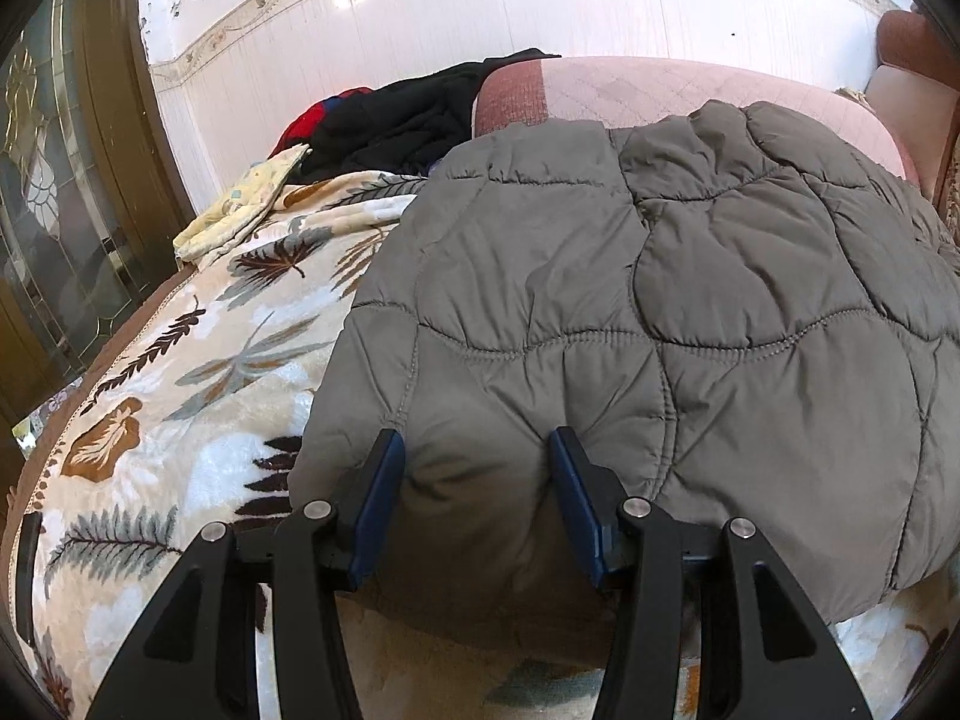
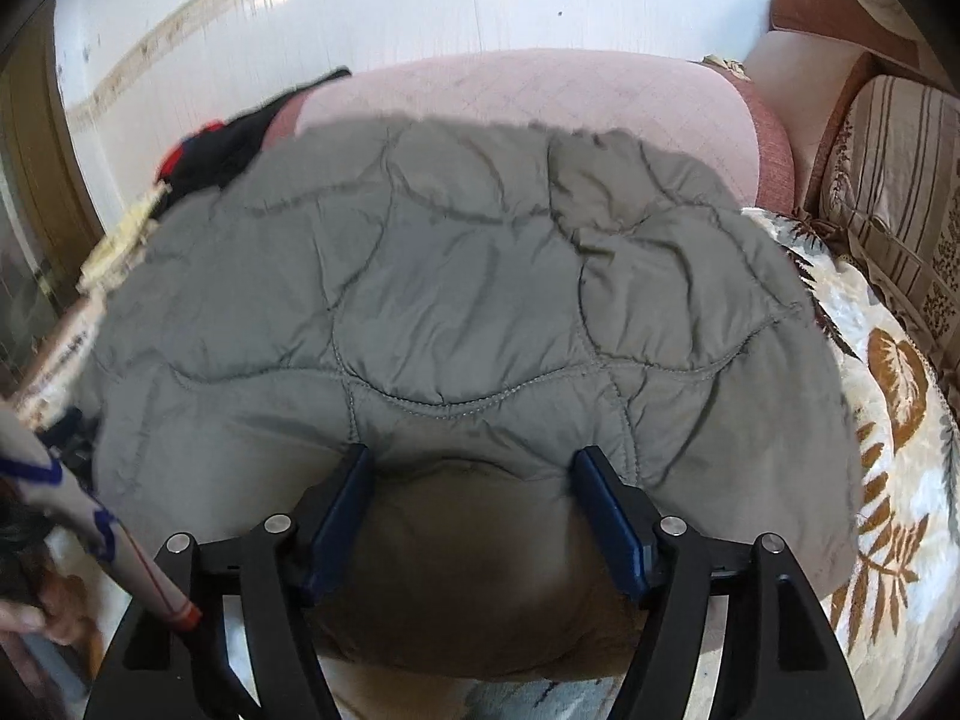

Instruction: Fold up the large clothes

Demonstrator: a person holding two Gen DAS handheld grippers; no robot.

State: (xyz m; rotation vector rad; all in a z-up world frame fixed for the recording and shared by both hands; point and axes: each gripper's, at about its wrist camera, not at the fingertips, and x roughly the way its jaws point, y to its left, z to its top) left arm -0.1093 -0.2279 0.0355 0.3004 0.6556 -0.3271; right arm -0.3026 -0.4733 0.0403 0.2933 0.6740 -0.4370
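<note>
A grey quilted padded jacket [image 1: 690, 276] lies spread on a leaf-patterned blanket [image 1: 198, 372], its far part resting up against a pink cushion [image 1: 660, 90]. My left gripper [image 1: 477, 453] is shut on a thick bulge of the jacket's near edge, and the blue pads [image 1: 384, 480] press into the fabric from both sides. In the right wrist view the same jacket [image 2: 456, 276] fills the middle. My right gripper [image 2: 474, 471] is shut on another bulge of the near edge, with its pads [image 2: 606, 504] dented into the padding.
Black and red clothes [image 1: 396, 120] and a pale yellow cloth [image 1: 240, 210] lie at the back left. A dark wooden glazed door [image 1: 66, 192] stands on the left. A striped cushion [image 2: 900, 210] sits at the right. A person's patterned sleeve [image 2: 72, 504] shows at the lower left.
</note>
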